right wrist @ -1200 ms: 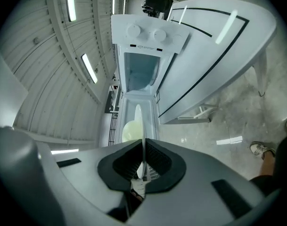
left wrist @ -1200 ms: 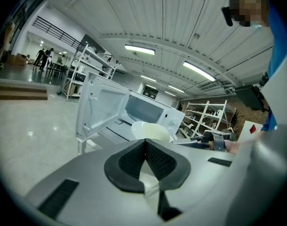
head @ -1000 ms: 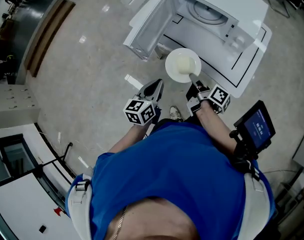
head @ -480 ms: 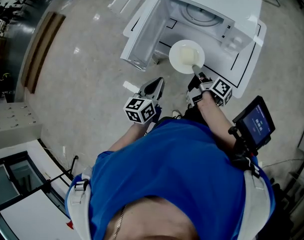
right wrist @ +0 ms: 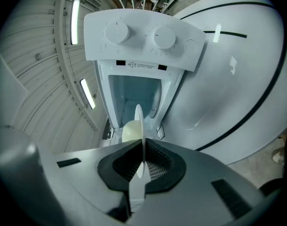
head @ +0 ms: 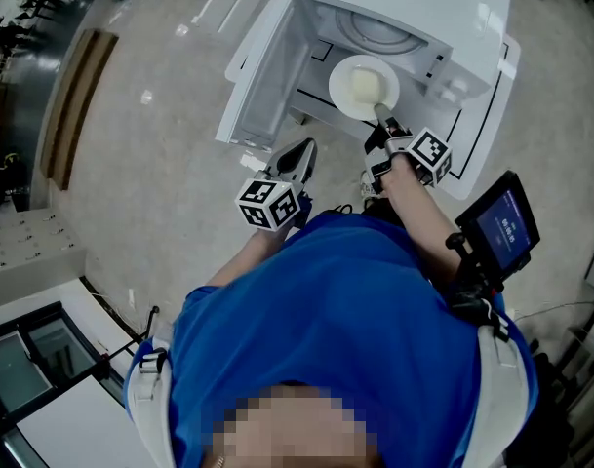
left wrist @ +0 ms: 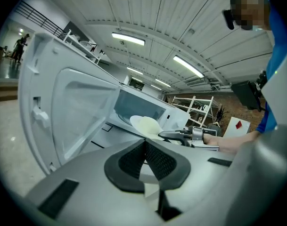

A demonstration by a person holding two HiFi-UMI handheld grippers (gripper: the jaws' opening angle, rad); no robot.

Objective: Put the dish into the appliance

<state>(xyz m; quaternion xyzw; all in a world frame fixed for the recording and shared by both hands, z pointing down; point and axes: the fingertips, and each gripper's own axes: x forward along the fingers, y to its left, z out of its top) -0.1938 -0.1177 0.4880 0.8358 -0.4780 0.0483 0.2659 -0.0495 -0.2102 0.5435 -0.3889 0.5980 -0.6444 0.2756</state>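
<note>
We look steeply down over a blue shirt at a white appliance (head: 404, 8) standing on a white counter (head: 477, 135) marked with black lines, in the upper middle of the frame. Its door (head: 262, 76) hangs wide open to the left, and the cavity faces us.

The right tongs (head: 382, 115) are closed on the dish (head: 363, 88), pinching its near rim. In the right gripper view the thin white rim stands edge-on, clamped between the two dark pads of the tongs (right wrist: 142, 157). The pale body of the dish (right wrist: 133, 128) rises just beyond them against the open cavity. Above it, at the top of that frame, sits the control panel with its two round dials (right wrist: 117, 32).

The dish hangs at the mouth of the cavity, just right of the open door. We cannot tell whether it has crossed the threshold.

The left tongs (head: 298, 154) are held lower and to the left, near the bottom edge of the door and apart from the dish. In the left gripper view their jaws meet with nothing between them (left wrist: 145, 147). Past them we see the inner face of the door (left wrist: 72, 107) at the left and the dish (left wrist: 145, 125) at centre, with the right tongs (left wrist: 174, 136) reaching in from the right.
</note>
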